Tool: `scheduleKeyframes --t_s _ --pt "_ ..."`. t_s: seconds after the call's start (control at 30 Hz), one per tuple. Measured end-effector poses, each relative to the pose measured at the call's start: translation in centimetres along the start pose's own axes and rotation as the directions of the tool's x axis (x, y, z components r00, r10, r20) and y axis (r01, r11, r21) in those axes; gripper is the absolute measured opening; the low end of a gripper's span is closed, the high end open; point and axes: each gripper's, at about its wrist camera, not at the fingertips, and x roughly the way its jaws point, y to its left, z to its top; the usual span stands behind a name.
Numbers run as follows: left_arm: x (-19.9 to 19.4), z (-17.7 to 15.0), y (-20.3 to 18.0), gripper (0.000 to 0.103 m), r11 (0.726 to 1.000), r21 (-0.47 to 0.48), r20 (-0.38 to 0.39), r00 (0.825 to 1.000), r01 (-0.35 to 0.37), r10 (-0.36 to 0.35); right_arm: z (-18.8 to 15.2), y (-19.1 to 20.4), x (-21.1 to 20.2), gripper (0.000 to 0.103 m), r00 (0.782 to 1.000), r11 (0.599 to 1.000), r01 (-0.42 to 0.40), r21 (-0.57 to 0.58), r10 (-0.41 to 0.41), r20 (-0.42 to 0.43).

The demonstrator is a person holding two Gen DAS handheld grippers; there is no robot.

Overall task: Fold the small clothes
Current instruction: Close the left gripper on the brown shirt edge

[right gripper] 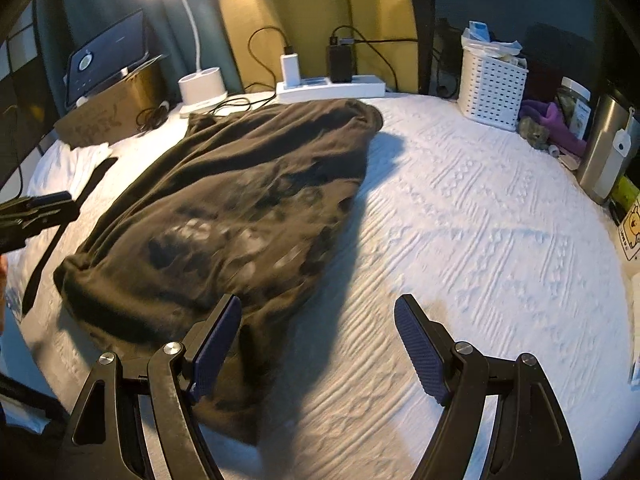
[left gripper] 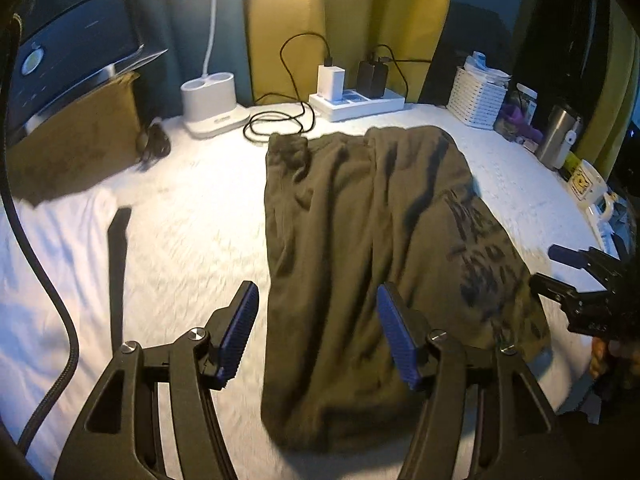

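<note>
An olive-green garment with a dark print lies folded lengthwise on the white textured cover. My left gripper hangs just above its near left part, jaws open, nothing between the blue pads. In the right wrist view the same garment stretches from the near left to the far middle. My right gripper stands open over its near right edge and the bare cover, holding nothing. Each gripper shows in the other's view: the right gripper at the right edge, the left gripper at the left edge.
Along the back stand a lamp base, a power strip with chargers and a looped black cable, and a white basket. A steel tumbler and a mug sit right. A cardboard box and a black strap lie left.
</note>
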Motion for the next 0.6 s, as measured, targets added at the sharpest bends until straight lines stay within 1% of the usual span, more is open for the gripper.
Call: scheduleKeyframes --t_s 0.17,0.37,0.43,0.6 --pt "2.6 3.0 0.4 0.061 1.000 0.022 0.004 1.000 -0.007 0.007 2.0 -1.4 1.5 0.080 1.000 1.000 0.012 0.013 -0.012 0.000" --pt "7.1 6.4 1.1 0.061 0.998 0.062 -0.001 1.000 -0.026 0.026 4.7 -2.5 3.8 0.080 1.000 1.000 0.023 0.011 -0.023 -0.011" --pt "8.5 7.5 1.5 0.061 0.997 0.066 0.004 0.999 -0.049 0.049 5.7 -2.8 4.8 0.080 0.999 1.000 0.027 0.009 -0.027 -0.017" --pt "11.0 9.3 2.7 0.061 0.997 0.054 0.006 0.998 -0.055 0.054 7.7 -3.0 6.9 0.080 0.999 1.000 0.024 0.003 -0.024 -0.029"
